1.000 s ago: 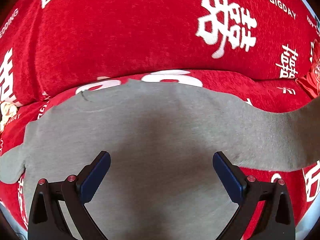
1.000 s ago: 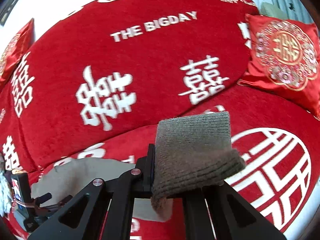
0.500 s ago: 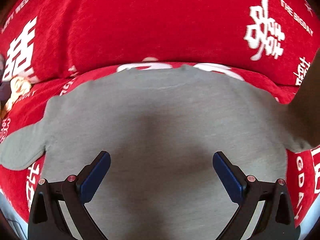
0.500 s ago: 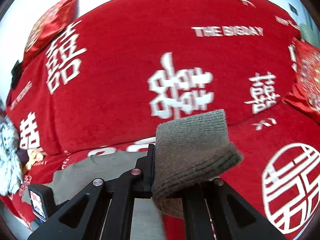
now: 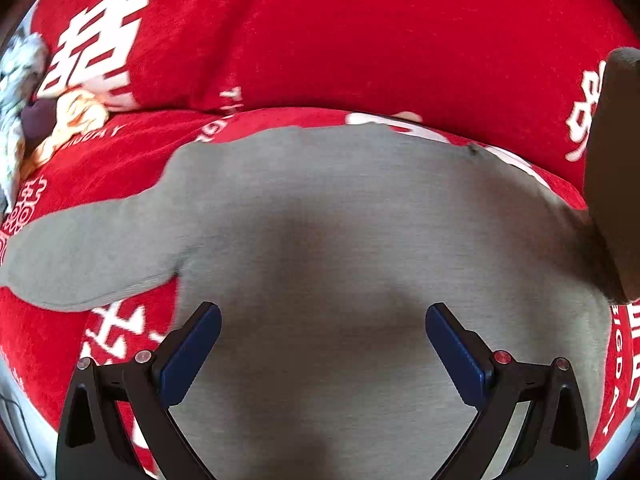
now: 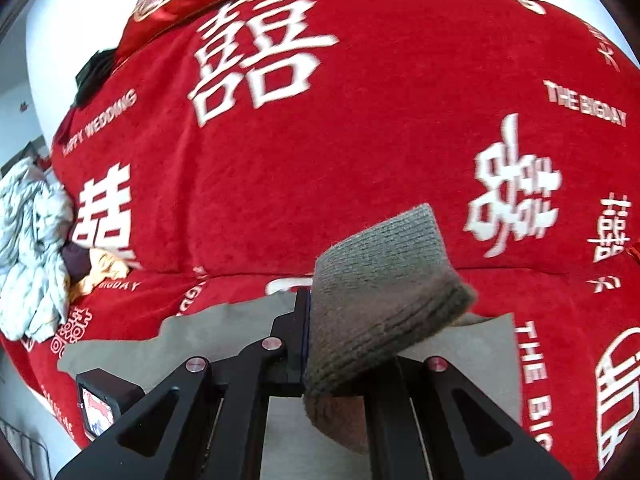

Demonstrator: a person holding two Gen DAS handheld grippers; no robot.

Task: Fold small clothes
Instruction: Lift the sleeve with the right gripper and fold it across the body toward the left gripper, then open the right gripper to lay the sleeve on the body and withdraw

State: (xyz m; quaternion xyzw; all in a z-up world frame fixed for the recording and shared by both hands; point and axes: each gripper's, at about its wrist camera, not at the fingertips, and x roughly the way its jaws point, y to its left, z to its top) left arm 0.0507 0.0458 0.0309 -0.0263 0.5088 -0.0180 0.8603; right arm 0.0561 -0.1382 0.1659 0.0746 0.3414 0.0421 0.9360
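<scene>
**2 grippers, 1 grey top, mid-fold on a red sofa**

2 hand-held tools work a small grey sweater (image 5: 360, 220) spread flat across the seat of a red sofa cover (image 5: 360, 40) printed with white wedding characters. The right gripper (image 6: 308, 332) is clamped on the ribbed sleeve cuff (image 6: 384, 292), lifted clear of the garment's body, apparently so the sleeve can be carried inward over the chest. The left gripper (image 5: 322, 340) hangs with its blue pads (image 5: 192, 350) spread wide and nothing between them, low over the lower middle of the sweater; whether it touches the cloth cannot be told. It looks ready to pin the body down while the sleeve crosses. The other sleeve (image 5: 92, 256) lies flat toward the seat's left edge. A heap of unfolded laundry (image 6: 36, 248) waits at the seat's far left corner, against the backrest.
</scene>
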